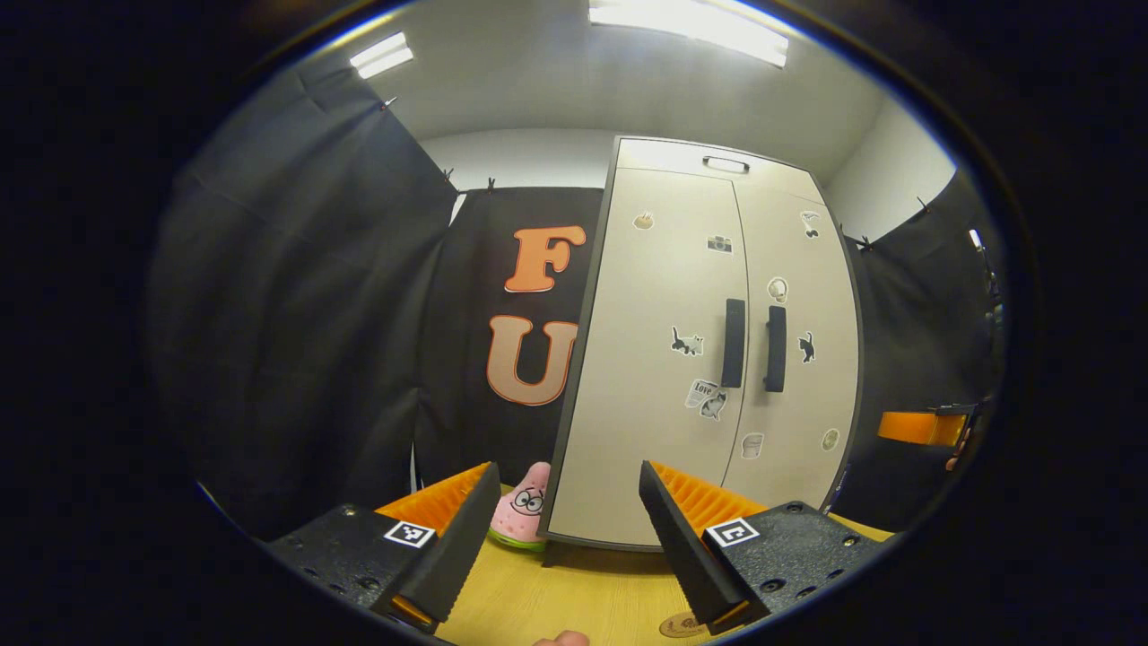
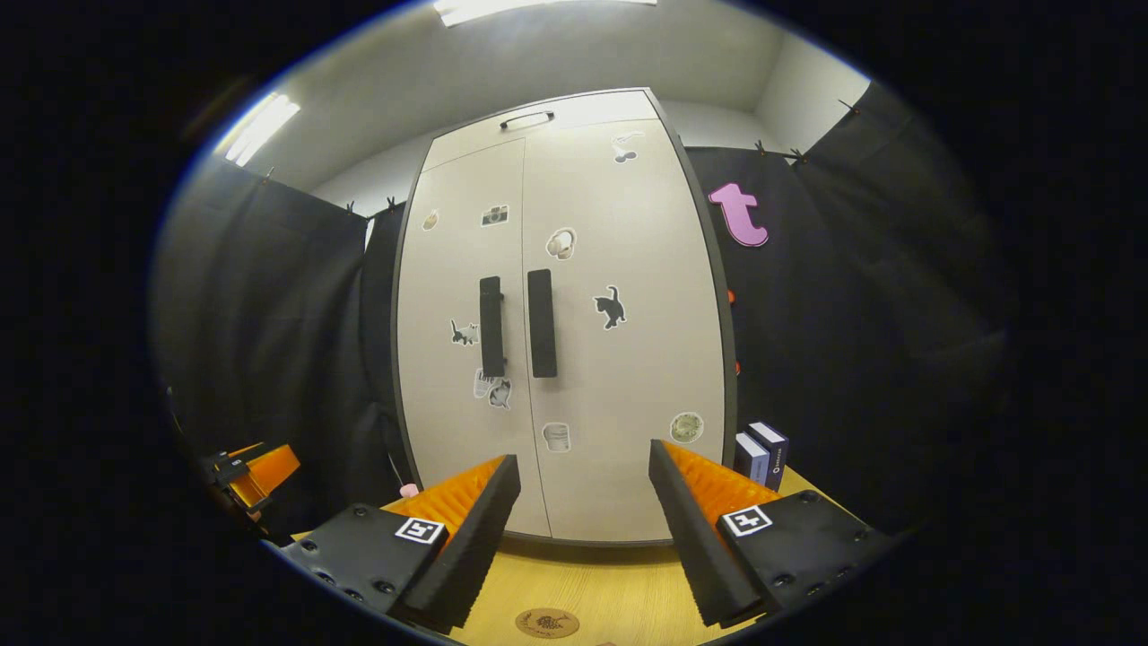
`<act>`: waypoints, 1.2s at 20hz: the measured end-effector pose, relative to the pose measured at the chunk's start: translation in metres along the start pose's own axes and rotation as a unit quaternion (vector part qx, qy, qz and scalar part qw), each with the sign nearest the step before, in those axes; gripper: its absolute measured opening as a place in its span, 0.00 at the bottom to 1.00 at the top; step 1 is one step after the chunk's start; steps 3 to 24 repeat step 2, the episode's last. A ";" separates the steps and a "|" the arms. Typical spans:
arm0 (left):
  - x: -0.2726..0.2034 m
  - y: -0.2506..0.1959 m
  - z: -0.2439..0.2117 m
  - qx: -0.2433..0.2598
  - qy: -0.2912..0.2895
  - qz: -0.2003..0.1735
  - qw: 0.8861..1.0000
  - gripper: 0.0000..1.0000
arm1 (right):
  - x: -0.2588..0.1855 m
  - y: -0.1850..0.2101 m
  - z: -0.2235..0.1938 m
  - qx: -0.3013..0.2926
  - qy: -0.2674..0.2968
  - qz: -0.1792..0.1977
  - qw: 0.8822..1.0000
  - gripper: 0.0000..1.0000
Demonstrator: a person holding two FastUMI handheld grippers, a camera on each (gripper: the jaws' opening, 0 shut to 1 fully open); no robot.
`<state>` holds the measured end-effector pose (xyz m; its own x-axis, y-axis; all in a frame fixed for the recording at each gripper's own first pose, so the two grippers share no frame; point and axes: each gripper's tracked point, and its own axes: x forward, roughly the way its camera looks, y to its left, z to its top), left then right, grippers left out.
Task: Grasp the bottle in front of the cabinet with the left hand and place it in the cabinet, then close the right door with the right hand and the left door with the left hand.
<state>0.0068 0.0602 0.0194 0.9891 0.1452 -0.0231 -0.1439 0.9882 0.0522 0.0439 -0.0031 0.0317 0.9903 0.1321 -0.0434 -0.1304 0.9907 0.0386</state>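
left gripper view
left gripper (image 1: 569,538): bottom of the frame, fingers spread wide with nothing between them, hanging over the wooden table (image 1: 583,601)
cabinet (image 1: 708,359): right of centre, pale, standing on the table, stickers all over it
left door (image 1: 655,359) and right door (image 1: 794,350): both look closed, meeting at the middle seam
handles (image 1: 734,343): two dark vertical bars side by side at the seam
bottle: can't spot it out front of the cabinet, so can't say where it is
pink star toy (image 1: 525,511): lower centre, just left of the cabinet's bottom corner, on the table
round coaster (image 1: 680,625): bottom edge, by the right finger
other gripper: a bit of it at the far right edge (image 1: 924,428), can't tell its jaws from here

right gripper view
right gripper (image 2: 583,538): bottom of the frame, fingers apart, gripping nothing
cabinet (image 2: 619,377): dead centre, facing the camera, doors flush, handles (image 2: 541,323) next to each other
two small boxes (image 2: 762,455): lower right, upright, just beside the cabinet's right side
round coaster (image 2: 547,622): bottom centre on the table (image 2: 619,592)
other gripper (image 2: 256,475): lower left edge, too small to read
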 end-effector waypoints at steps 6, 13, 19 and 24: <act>-0.001 0.001 0.001 0.000 -0.001 0.000 1.000 0.94 | 0.000 0.001 0.000 0.001 0.000 0.001 1.000 0.96; -0.001 0.001 0.001 0.000 -0.001 0.000 1.000 0.94 | 0.000 0.001 0.000 0.001 0.000 0.001 1.000 0.96; -0.001 0.001 0.001 0.000 -0.001 0.000 1.000 0.94 | 0.000 0.001 0.000 0.001 0.000 0.001 1.000 0.96; -0.001 0.001 0.001 0.000 -0.001 0.000 1.000 0.94 | 0.000 0.001 0.000 0.001 0.000 0.001 1.000 0.96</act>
